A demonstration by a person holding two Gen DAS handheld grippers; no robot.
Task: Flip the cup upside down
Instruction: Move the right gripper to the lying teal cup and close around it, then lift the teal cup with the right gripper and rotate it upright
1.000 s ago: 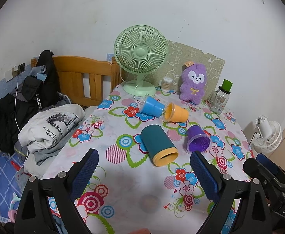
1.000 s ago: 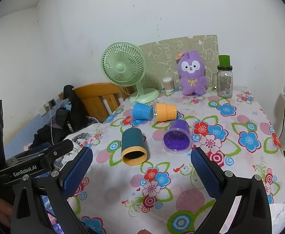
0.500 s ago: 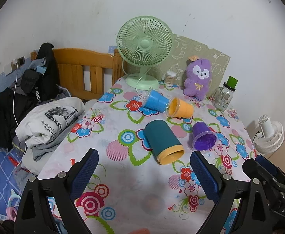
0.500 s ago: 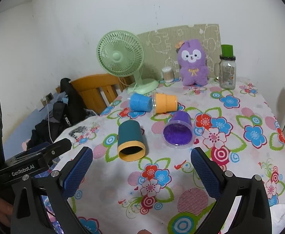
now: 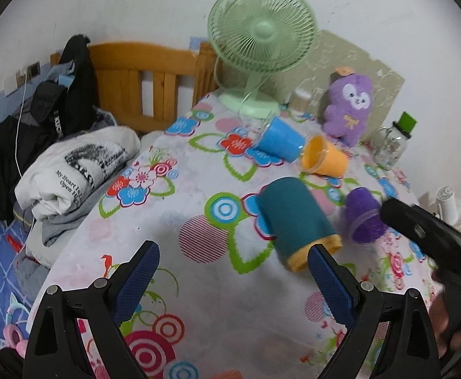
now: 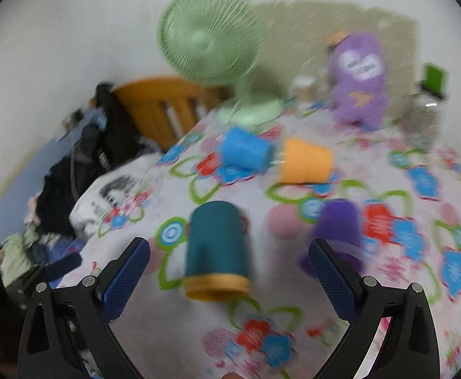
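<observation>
The teal cup (image 6: 216,246) lies on its side on the flowered counter (image 5: 198,287), directly ahead of the right claw (image 6: 228,279) and between its spread fingers, yellow rim nearest the claw. Nothing is gripped; the jaws stand wide apart. The left claw (image 5: 232,279) is likewise open and empty, with the same cup ahead and to its right, the rim just past its right finger (image 5: 328,279).

The cup looks like light, stiff plastic with a smooth wall, so it should roll or skid if nudged from one side only. A grip across the round body, near the middle and not on the rim band, seems the safest hold for turning it mouth-down.

The right view is smeared by motion blur, so fine contact cannot be judged there, but it shows the cup centred in the jaws. The left view is sharp and shows what the other lacks: the right tool's black body (image 5: 432,240) reaching in from the right, above the purple cup (image 5: 364,214). Further ahead lie a blue cup (image 5: 277,143) and an orange cup (image 5: 323,159), well apart from either claw.
</observation>
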